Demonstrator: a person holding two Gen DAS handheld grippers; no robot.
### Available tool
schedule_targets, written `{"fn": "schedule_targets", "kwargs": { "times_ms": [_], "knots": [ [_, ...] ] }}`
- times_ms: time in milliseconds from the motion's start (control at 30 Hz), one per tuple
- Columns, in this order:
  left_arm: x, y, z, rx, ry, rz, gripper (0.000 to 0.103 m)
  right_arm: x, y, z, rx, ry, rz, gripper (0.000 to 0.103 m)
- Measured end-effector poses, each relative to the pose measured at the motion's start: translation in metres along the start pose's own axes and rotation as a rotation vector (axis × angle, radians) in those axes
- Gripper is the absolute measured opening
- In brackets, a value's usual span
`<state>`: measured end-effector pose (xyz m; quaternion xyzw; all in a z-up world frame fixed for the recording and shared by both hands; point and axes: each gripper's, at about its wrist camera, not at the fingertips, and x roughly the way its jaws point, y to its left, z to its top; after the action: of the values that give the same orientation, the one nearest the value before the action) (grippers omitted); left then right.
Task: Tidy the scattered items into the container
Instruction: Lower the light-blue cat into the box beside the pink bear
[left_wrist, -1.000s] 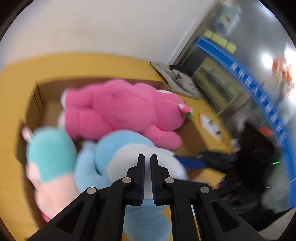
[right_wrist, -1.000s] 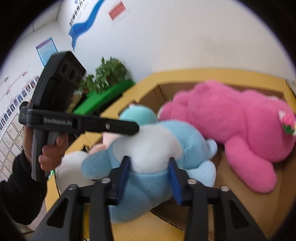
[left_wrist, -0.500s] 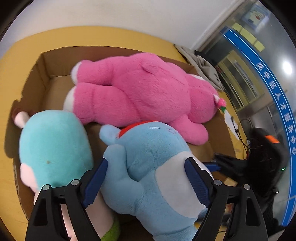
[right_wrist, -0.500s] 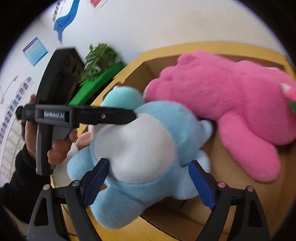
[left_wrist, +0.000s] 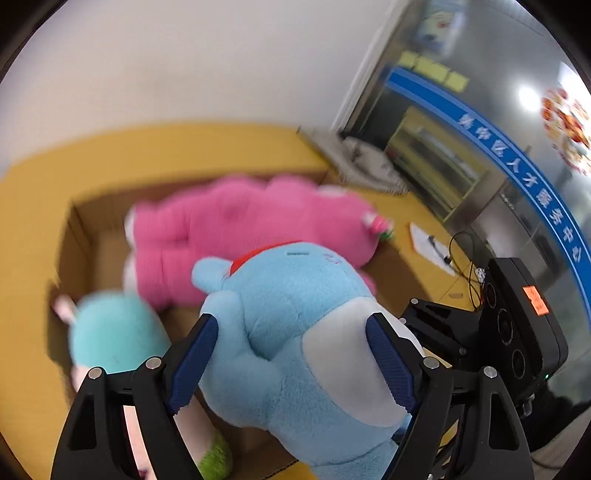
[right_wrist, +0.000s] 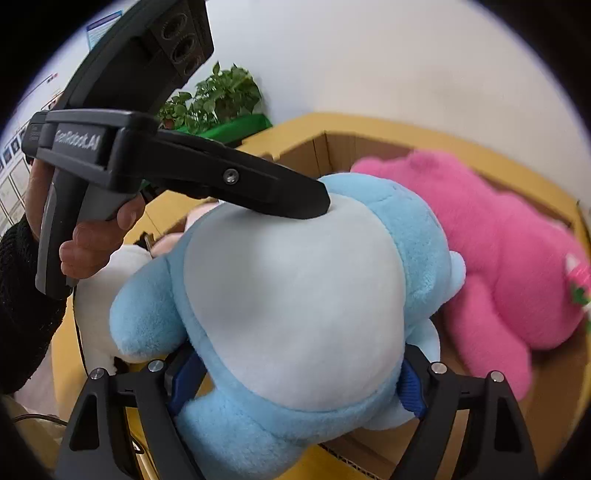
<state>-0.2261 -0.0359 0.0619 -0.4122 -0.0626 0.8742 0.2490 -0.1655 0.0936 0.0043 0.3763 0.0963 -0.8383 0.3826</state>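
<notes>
A light blue plush with a white belly (left_wrist: 295, 332) (right_wrist: 295, 288) lies over the near edge of the cardboard box (left_wrist: 85, 229) (right_wrist: 332, 147). My left gripper (left_wrist: 291, 354) is wide open, its fingers on either side of the plush's body. My right gripper (right_wrist: 295, 384) is also wide open and straddles the plush from the other side. A big pink plush (left_wrist: 240, 229) (right_wrist: 509, 251) lies in the box. A teal and pink plush (left_wrist: 110, 336) lies in the box's near left corner.
The box sits on a yellow table (left_wrist: 147, 147). Paper and a pen (left_wrist: 428, 243) lie on the table at the right, with cables beside them. A grey cloth (left_wrist: 369, 162) and a potted plant (right_wrist: 214, 96) stand beyond the table.
Both grippers opened wide a second ago and have since closed in around the blue plush. The plush now fills more of both views.
</notes>
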Motion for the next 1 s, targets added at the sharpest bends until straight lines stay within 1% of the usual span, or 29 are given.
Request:
{"fn": "schedule_targets", "kwargs": {
  "times_ms": [67, 133, 167, 200, 233, 267, 300, 333, 367, 433, 500, 567, 633, 667, 700, 733, 767, 800, 833, 867, 933, 967, 1000],
  "knots": [
    [0.000, 0.007, 0.008, -0.010, -0.011, 0.020, 0.085, -0.005, 0.001, 0.009, -0.040, -0.028, -0.017, 0.085],
    [0.015, 0.020, 0.011, -0.035, 0.027, 0.044, 0.086, 0.006, -0.005, 0.016, -0.056, -0.016, -0.029, 0.090],
    [0.030, 0.030, 0.010, -0.046, 0.072, 0.057, 0.089, 0.018, -0.010, 0.016, -0.051, 0.020, -0.025, 0.092],
    [0.043, 0.038, 0.005, -0.061, 0.124, 0.042, 0.092, 0.035, -0.014, 0.013, -0.043, 0.080, -0.030, 0.095],
    [0.057, 0.045, -0.002, -0.084, 0.173, 0.011, 0.095, 0.048, -0.015, 0.008, -0.046, 0.136, -0.051, 0.095],
    [0.061, 0.047, -0.007, -0.095, 0.185, 0.010, 0.095, 0.055, -0.011, 0.002, -0.064, 0.169, -0.073, 0.098],
    [0.061, 0.050, -0.011, -0.096, 0.186, 0.021, 0.095, 0.057, -0.007, -0.004, -0.079, 0.183, -0.085, 0.098],
    [0.061, 0.052, -0.014, -0.090, 0.185, 0.054, 0.094, 0.055, -0.006, -0.008, -0.074, 0.190, -0.081, 0.098],
    [0.060, 0.055, -0.016, -0.088, 0.190, 0.078, 0.094, 0.049, -0.008, -0.011, -0.047, 0.190, -0.064, 0.098],
    [0.057, 0.057, -0.018, -0.081, 0.188, 0.082, 0.094, 0.030, -0.014, -0.011, -0.011, 0.173, -0.032, 0.098],
    [0.056, 0.056, -0.017, -0.065, 0.187, 0.103, 0.094, 0.008, -0.019, -0.007, 0.005, 0.131, -0.014, 0.098],
    [0.057, 0.058, -0.017, -0.068, 0.191, 0.102, 0.094, -0.018, -0.032, 0.001, 0.044, 0.072, 0.017, 0.098],
    [0.059, 0.060, -0.018, -0.081, 0.195, 0.098, 0.094, -0.030, -0.050, 0.008, 0.098, 0.044, 0.039, 0.097],
    [0.059, 0.060, -0.017, -0.085, 0.197, 0.098, 0.094, -0.025, -0.051, 0.010, 0.131, 0.051, 0.043, 0.096],
    [0.060, 0.060, -0.016, -0.091, 0.201, 0.095, 0.094, -0.015, -0.057, 0.011, 0.167, 0.074, 0.057, 0.091],
    [0.062, 0.056, -0.016, -0.098, 0.204, 0.093, 0.093, -0.001, -0.065, 0.011, 0.190, 0.113, 0.080, 0.089],
    [0.062, 0.056, -0.017, -0.105, 0.210, 0.087, 0.093, 0.007, -0.071, 0.009, 0.205, 0.150, 0.113, 0.087],
    [0.062, 0.055, -0.019, -0.111, 0.218, 0.073, 0.093, 0.015, -0.075, 0.006, 0.230, 0.173, 0.167, 0.086],
    [0.063, 0.055, -0.020, -0.119, 0.224, 0.057, 0.093, 0.024, -0.080, 0.003, 0.269, 0.179, 0.237, 0.087],
    [0.064, 0.055, -0.021, -0.138, 0.228, 0.031, 0.093, 0.028, -0.082, 0.000, 0.291, 0.171, 0.271, 0.089],
    [0.067, 0.055, -0.023, -0.162, 0.233, -0.022, 0.092, 0.029, -0.078, -0.001, 0.296, 0.148, 0.306, 0.091],
    [0.068, 0.052, -0.022, -0.159, 0.235, -0.064, 0.091, 0.029, -0.075, 0.000, 0.288, 0.145, 0.332, 0.091],
    [0.069, 0.047, -0.022, -0.149, 0.243, -0.096, 0.089, 0.031, -0.068, 0.001, 0.261, 0.155, 0.342, 0.094]
  ]
}}
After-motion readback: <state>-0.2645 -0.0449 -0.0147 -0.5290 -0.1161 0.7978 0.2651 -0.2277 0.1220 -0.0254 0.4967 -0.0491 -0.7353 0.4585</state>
